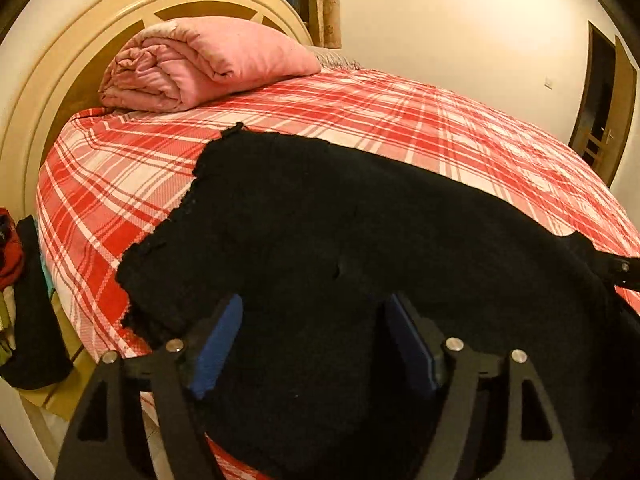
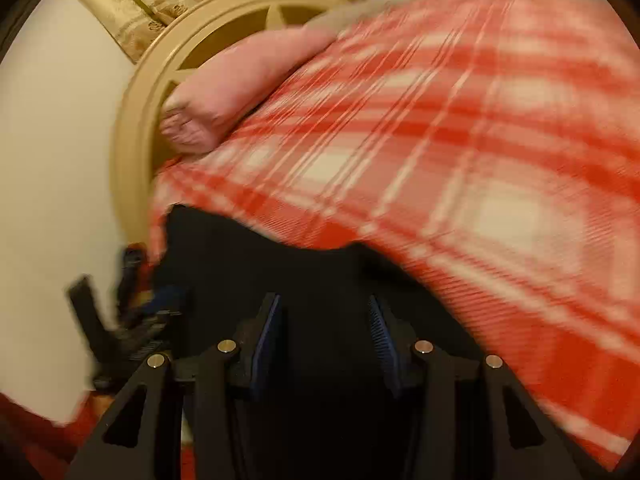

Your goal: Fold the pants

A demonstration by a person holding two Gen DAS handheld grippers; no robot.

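Observation:
Black pants (image 1: 320, 232) lie spread across the near part of a bed with a red and white plaid sheet (image 1: 360, 112). My left gripper (image 1: 314, 320) is open, its blue pads (image 1: 218, 344) apart just over the near edge of the pants. The right gripper shows at the far right edge of the left wrist view (image 1: 624, 272), at the pants' right end. In the blurred right wrist view my right gripper (image 2: 324, 320) is open over the black pants (image 2: 280, 264), and the left gripper (image 2: 132, 320) shows at the left.
A folded pink quilt (image 1: 200, 64) lies at the head of the bed against the cream headboard (image 1: 80, 52). Dark and red clothes (image 1: 24, 280) hang off the bed's left side. A wooden door (image 1: 604, 108) stands at the far right.

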